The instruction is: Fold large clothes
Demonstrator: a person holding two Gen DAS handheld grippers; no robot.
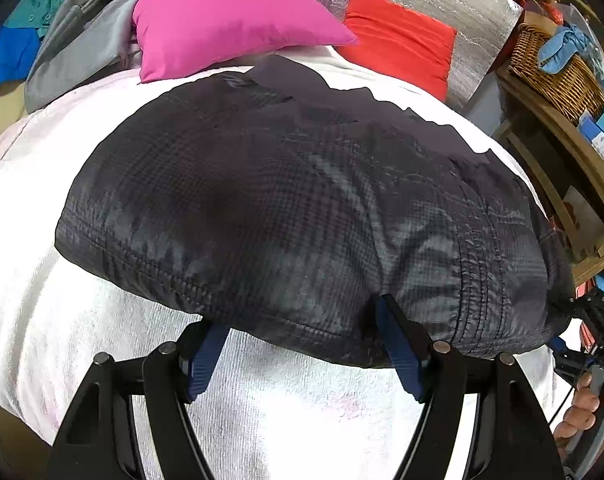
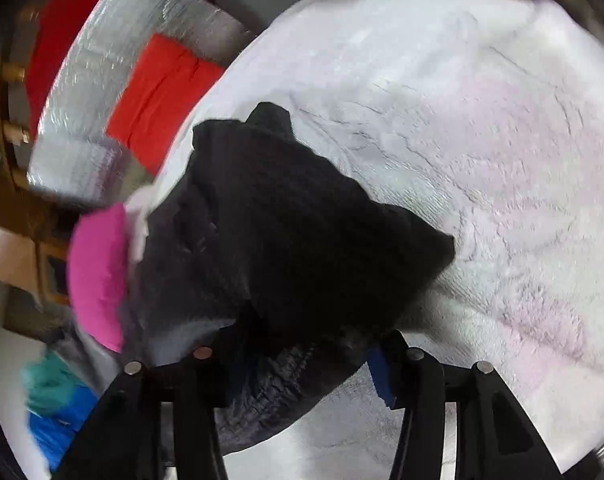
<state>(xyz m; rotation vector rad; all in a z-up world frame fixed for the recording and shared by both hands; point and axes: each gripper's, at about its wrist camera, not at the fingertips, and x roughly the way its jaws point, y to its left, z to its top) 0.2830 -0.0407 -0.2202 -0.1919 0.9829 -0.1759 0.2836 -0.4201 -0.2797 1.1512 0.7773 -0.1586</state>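
A dark grey, checked, thin nylon garment (image 1: 294, 200) lies spread across a white terry towel (image 1: 82, 340) that covers the work surface, presumably so the cloth has a flat bed to be folded on. Its stitched hem runs along the near edge, with a gathered, elasticated band toward the near right corner.

The left gripper (image 1: 298, 356) sits at that near hem, jaws standing apart. Its right blue-padded finger (image 1: 398, 352) pokes up into a pucker of the hem, while the left blue pad (image 1: 206, 356) rests just under the edge on the towel. The pads are not pressing together on the cloth, so this reads as a claw placed to catch the hem rather than one holding it.

The right gripper (image 2: 302, 364) works the right end of the garment. In the right wrist view, which is blurred, a bunched dark fold (image 2: 286, 240) rises out from between its 2 fingers and a ribbed band hangs below them. Only 1 blue pad (image 2: 382, 376) shows; whether the jaws truly pinch the cloth cannot be told. The person's hand (image 1: 582, 412) on that tool shows at the far right edge of the left wrist view.

A pink cushion (image 1: 222, 16) and a red cushion (image 1: 398, 36) lie at the far side, well apart from the grippers, with a wicker basket (image 1: 558, 72) to the right.
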